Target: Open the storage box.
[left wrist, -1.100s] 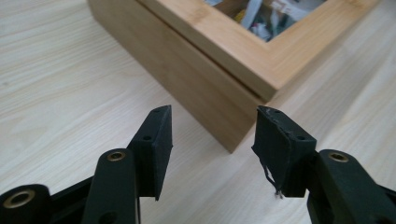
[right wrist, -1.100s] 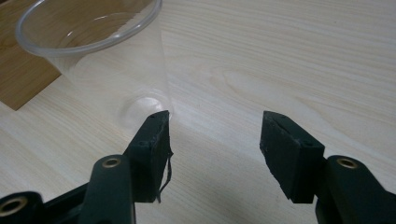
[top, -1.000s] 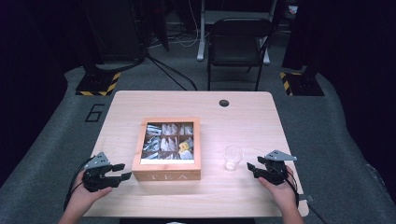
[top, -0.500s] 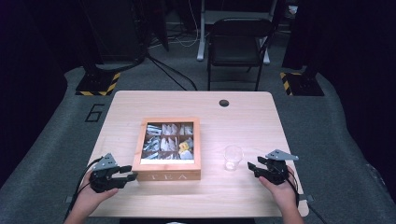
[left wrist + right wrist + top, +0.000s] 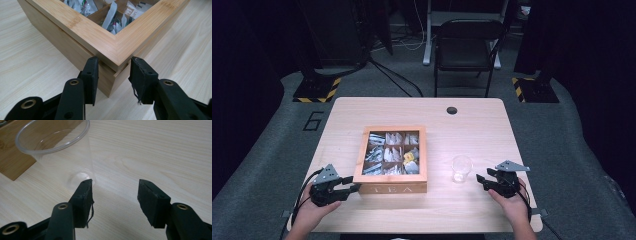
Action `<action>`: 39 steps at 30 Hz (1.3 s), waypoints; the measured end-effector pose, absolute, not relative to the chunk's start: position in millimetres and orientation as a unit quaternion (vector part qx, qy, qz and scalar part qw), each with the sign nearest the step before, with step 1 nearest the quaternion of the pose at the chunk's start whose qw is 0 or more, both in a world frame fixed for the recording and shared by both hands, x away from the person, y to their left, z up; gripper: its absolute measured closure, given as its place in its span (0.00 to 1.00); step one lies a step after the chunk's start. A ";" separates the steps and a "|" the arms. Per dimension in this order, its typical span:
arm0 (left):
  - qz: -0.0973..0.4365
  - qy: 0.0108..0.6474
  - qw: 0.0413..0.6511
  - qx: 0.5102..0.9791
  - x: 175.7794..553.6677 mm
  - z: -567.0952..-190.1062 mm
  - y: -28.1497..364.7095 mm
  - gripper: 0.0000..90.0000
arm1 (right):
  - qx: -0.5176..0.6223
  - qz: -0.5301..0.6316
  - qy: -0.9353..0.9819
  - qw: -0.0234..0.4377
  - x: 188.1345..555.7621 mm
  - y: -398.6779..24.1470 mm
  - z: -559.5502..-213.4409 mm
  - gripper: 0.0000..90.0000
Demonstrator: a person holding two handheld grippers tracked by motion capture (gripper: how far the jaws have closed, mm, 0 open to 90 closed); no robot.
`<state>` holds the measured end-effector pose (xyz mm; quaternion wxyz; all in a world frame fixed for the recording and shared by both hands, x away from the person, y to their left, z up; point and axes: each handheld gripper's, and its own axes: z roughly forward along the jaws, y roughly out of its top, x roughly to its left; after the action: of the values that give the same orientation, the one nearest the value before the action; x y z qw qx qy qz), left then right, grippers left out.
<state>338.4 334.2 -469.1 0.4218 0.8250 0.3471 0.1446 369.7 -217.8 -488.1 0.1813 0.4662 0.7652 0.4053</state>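
Left gripper (image 5: 113,72) of mine has just been closing its jaws on the near left corner of the wooden tea box (image 5: 82,32), low in the middle of the left gripper view. The pads look pressed to the two side walls under the lid, though I cannot quite see contact on the right pad. I take the corner because the lid overhangs there and gives an edge to brace against.

That box, pale bamboo with mitred corners and a windowed lid, sits at the centre of the high view (image 5: 390,189), its compartments packed with crinkled foil and paper tea sachets (image 5: 384,152).

My right gripper (image 5: 115,195) rests at the lower right of the high view (image 5: 482,180), jaws parted and holding nothing. Just beside its left pad stands a clear plastic cup (image 5: 58,150), thin-walled, upright and seemingly empty, on the pale wood-grain table (image 5: 472,125).
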 end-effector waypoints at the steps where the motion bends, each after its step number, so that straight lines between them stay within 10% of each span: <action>1: 0.144 0.348 0.420 0.826 338.5 -468.8 333.9 0.66 | 0.467 0.406 0.765 0.178 369.8 -217.5 -487.4 0.50; 39: 0.130 0.375 0.449 0.801 338.8 -447.4 336.4 0.66 | 0.321 0.448 0.823 0.134 340.4 -121.3 -417.0 0.58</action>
<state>338.8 336.4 -447.4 0.4485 0.8009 0.3749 0.1295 340.4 -121.3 -417.0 0.1335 0.3213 0.8234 0.4483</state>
